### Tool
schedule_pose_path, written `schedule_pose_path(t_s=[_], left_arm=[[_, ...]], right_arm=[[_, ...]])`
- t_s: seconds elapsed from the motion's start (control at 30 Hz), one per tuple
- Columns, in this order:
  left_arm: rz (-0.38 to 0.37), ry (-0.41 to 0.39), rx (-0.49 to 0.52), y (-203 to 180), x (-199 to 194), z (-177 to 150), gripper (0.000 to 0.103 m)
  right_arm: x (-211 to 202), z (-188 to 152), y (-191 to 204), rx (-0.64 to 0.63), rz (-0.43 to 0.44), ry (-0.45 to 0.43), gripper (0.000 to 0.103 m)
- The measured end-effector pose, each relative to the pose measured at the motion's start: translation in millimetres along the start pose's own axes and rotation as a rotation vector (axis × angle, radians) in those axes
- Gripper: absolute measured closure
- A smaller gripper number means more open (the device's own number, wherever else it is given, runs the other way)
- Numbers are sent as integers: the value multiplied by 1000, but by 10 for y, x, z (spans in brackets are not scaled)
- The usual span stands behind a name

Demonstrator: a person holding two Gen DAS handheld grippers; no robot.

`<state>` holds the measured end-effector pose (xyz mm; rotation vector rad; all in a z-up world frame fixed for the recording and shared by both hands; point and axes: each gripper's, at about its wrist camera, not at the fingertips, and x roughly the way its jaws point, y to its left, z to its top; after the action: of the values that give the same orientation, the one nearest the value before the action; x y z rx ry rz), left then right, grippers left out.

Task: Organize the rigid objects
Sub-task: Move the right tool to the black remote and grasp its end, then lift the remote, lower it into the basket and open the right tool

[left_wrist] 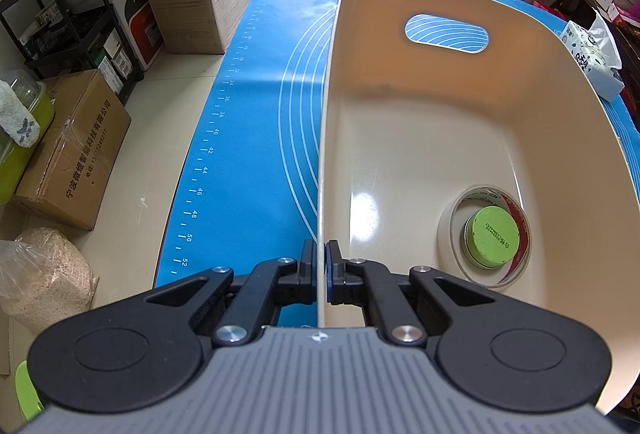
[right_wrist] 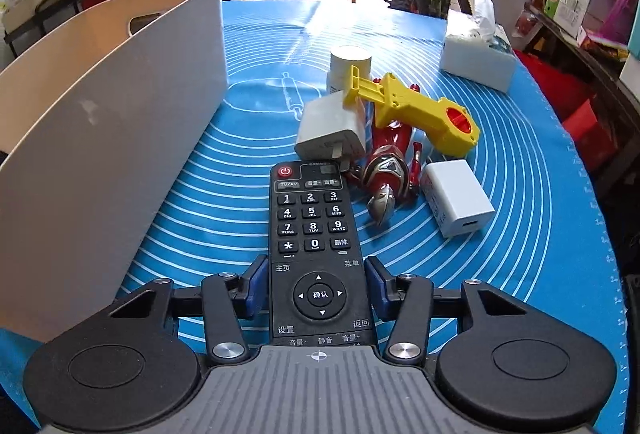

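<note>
My left gripper (left_wrist: 321, 254) is shut on the thin side wall of the cream plastic bin (left_wrist: 400, 138), one pad on each face of the rim. In the bin's near corner lies a tape roll (left_wrist: 448, 234) with a green-lidded tin (left_wrist: 494, 236) inside its ring. In the right wrist view a black remote control (right_wrist: 312, 218) lies lengthwise on the blue mat (right_wrist: 520, 234). My right gripper (right_wrist: 316, 266) straddles its lower half, with the blue pads against its two long sides. The bin (right_wrist: 120, 114) stands just left of it.
Beyond the remote lies a cluster: a grey-white plug adapter (right_wrist: 332, 130), a yellow toy (right_wrist: 416, 110), a red-and-silver figure (right_wrist: 388, 170), a white charger (right_wrist: 456, 198) and a white bottle (right_wrist: 350, 66). A tissue pack (right_wrist: 476, 62) sits at the far right. Boxes and a bicycle surround the table.
</note>
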<state>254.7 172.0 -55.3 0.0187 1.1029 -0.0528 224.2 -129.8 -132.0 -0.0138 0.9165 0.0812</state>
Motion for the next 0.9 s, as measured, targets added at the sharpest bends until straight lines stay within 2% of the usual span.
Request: schedule_pose_path(t_s=[0.17,0.9], left_arm=[[1,0,0,6,0,0,95],[0,0,0,11,4,0,95]], right_arm=[[-63,-1,-43,29,37,-12,48],[-439,137,-2,31,69,-114,49]])
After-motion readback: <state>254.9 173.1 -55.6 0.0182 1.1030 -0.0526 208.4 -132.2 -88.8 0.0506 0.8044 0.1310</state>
